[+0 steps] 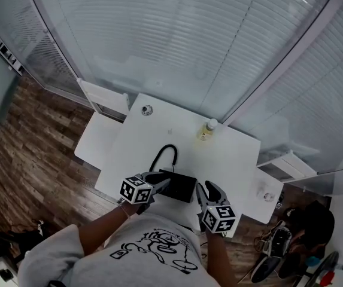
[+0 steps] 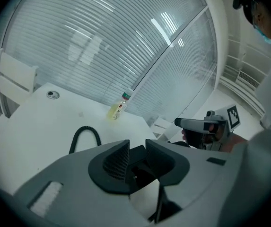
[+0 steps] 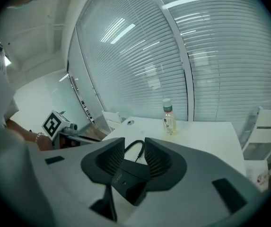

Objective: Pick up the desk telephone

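Phone [image 1: 176,185]: black and low, at the near edge of the desk [image 1: 159,130], between the two grippers. Its cord [image 1: 162,154] loops away toward the far side.
Left gripper [image 1: 159,185]: at the phone's left end. The fingers stand partly apart and pinch nothing; the phone's dark body shows in the gap just past them.
Right gripper [image 1: 209,191]: just beside the phone's right end. The fingers are also apart and empty, with a corner of the phone below and ahead of the gap.
Step in hand: seemingly the approach for a two-sided grasp; the phone is not yet lifted.
Doing it well: slide each pair of fingers over an end of the body so an edge sits well inside the gap, then close both together. Lift level, with both hands rising at one pace.
Cord: keep the fingers off it and leave it slack, or it may drag the phone askew.
Handset: whether one rests loose on top cannot be told; a tilt could tip it off.
Bottle [image 1: 206,130]: upright at the far edge, well apart, no obstacle.
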Motion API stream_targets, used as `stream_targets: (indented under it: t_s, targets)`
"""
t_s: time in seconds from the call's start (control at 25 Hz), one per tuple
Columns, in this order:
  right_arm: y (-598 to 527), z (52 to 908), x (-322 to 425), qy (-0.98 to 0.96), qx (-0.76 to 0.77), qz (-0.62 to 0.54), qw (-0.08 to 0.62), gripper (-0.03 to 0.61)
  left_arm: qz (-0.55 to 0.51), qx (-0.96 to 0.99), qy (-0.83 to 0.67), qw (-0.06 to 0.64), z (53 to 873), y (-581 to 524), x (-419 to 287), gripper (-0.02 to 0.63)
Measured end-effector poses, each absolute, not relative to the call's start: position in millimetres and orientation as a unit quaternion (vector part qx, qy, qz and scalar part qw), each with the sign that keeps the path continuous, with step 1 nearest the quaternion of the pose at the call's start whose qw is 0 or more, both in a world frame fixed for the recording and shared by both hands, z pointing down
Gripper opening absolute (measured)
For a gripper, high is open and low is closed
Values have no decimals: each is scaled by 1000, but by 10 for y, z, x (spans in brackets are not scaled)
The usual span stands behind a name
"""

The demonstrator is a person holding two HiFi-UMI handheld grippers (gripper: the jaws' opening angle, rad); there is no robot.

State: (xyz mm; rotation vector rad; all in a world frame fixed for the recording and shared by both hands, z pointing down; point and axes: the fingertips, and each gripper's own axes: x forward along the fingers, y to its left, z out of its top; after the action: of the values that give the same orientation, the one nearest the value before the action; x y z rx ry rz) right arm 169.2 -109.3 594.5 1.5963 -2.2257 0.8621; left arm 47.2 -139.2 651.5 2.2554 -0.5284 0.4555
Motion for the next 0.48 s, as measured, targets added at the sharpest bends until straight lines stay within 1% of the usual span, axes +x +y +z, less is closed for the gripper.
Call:
stream_targets:
  t_s: [0.24, 0.48]
  targets:
    - [-977, 6437, 1689, -757, 531, 345, 161, 126, 195, 848, -216, 443, 7008, -1325, 320, 112]
    - [-889, 6875, 1698, -740, 514, 398, 172, 161, 216, 818, -211, 490, 7454, -1280, 215, 171]
